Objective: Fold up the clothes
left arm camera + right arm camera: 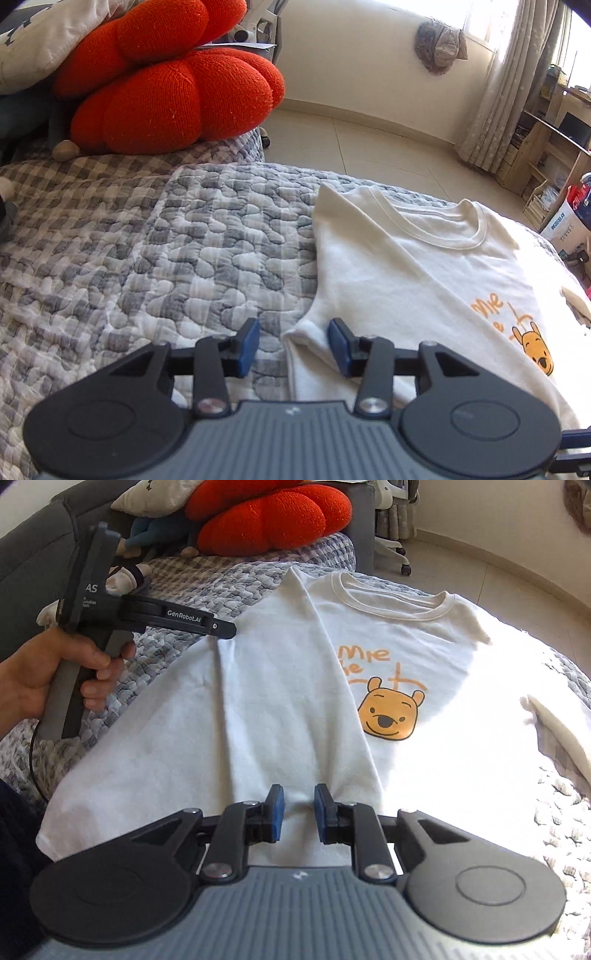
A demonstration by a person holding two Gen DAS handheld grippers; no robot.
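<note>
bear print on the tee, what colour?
Orange-yellow bear face with dark outline, on the cream T-shirt. Clearest in the right wrist view.

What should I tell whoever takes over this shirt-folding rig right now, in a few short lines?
Left gripper: open, nothing held, over the folded left edge of the white bear-print T-shirt.
Right gripper: open, empty, over the shirt's lower middle.
T-shirt: front up on the grey quilted bedcover, collar away from you.
Done: left side folded in over the front, partly covering the orange lettering.
Left: fold in the right side and its sleeve, then fold the shirt lengthwise.
</note>
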